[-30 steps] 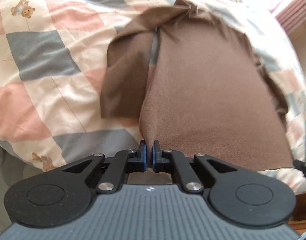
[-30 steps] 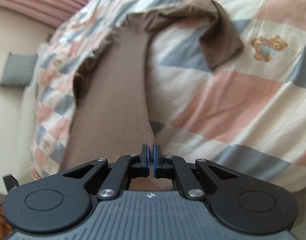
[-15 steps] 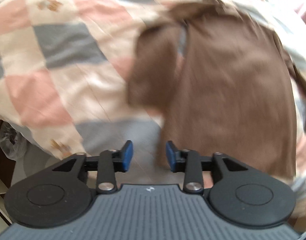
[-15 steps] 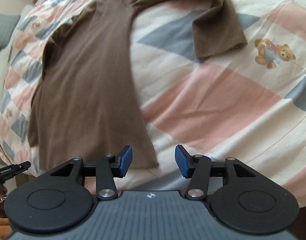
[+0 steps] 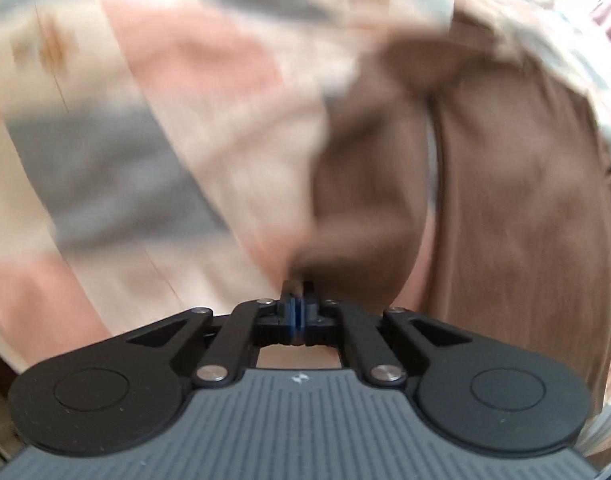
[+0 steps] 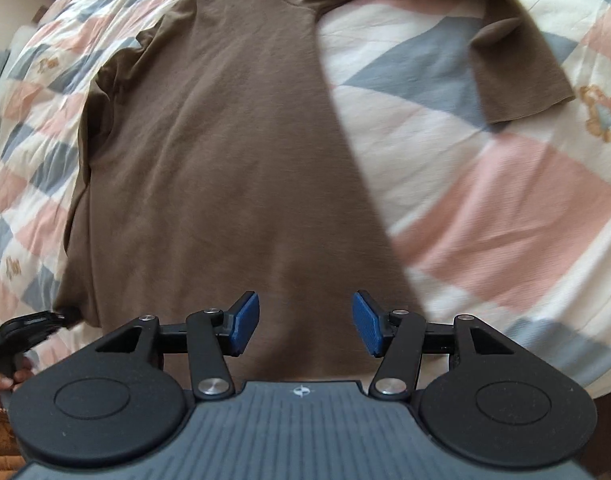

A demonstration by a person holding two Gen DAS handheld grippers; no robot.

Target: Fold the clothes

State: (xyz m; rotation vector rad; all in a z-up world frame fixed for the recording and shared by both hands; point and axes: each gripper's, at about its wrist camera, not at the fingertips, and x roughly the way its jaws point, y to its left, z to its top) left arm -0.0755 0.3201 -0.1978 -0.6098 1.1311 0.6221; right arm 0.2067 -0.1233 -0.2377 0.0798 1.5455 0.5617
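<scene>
A brown short-sleeved T-shirt lies flat on a checked bedspread, neck far, hem near. Its right sleeve is spread out to the side. My right gripper is open and empty, just above the hem near the shirt's middle. In the blurred left wrist view my left gripper is shut at the near edge of the shirt's left sleeve; cloth seems to be between the pads. The shirt's body lies to its right.
The bedspread has pink, grey and cream squares with small teddy bears. The left gripper's body and a hand show at the lower left of the right wrist view. The bed's edge runs along the near side.
Both grippers let go of the hem. The right one stayed open and moved left over the shirt's middle. The left one moved left to the sleeve and shut there.
</scene>
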